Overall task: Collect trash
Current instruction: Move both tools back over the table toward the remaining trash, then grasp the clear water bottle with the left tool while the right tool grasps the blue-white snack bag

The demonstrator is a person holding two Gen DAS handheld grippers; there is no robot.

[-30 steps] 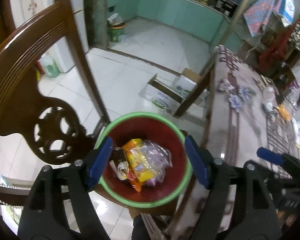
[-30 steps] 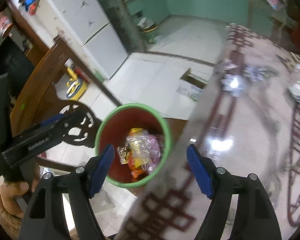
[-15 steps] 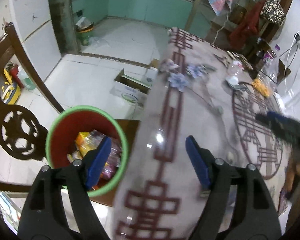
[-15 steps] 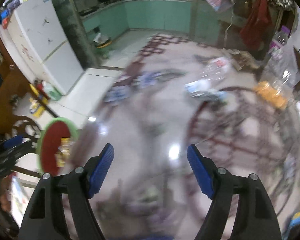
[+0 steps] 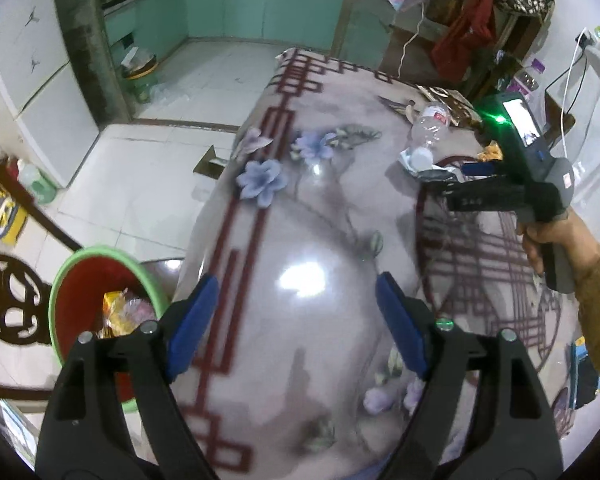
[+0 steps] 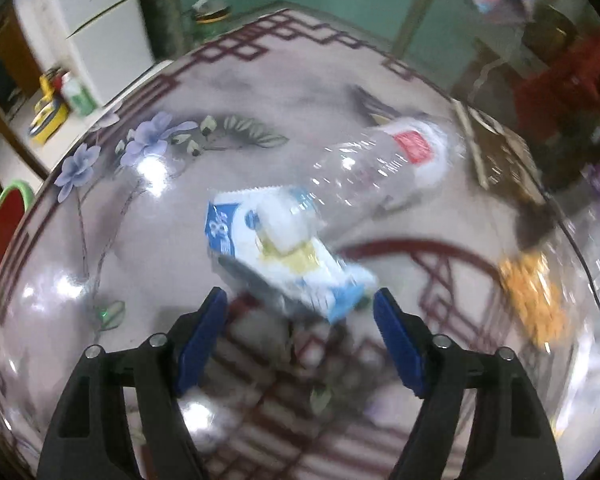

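A clear plastic bottle (image 6: 380,168) lies on its side on the patterned table (image 6: 100,264), its cap end resting on a blue-and-white wrapper (image 6: 284,252). My right gripper (image 6: 300,296) hovers over the wrapper's near end; its jaws are closing, and the pads do not press on it. The left wrist view shows that right gripper (image 5: 460,182) beside the bottle (image 5: 430,124), in a person's hand (image 5: 552,240). My left gripper (image 5: 296,292) is over bare table with nothing between its opening jaws. The red bin (image 5: 100,250) with a green rim holds wrappers (image 5: 120,312) at the lower left.
An orange snack bag (image 6: 536,296) lies on the table to the right. The bin stands on a wooden chair with a carved back (image 5: 4,300). On the white tiled floor are a cardboard box (image 5: 210,162), a green bottle (image 5: 36,182) and another bin (image 5: 140,76).
Both grippers have swung from above the red bin to over the table, so the bin has slid to the left edge of both views. The right gripper now hangs over the bottle and wrapper.
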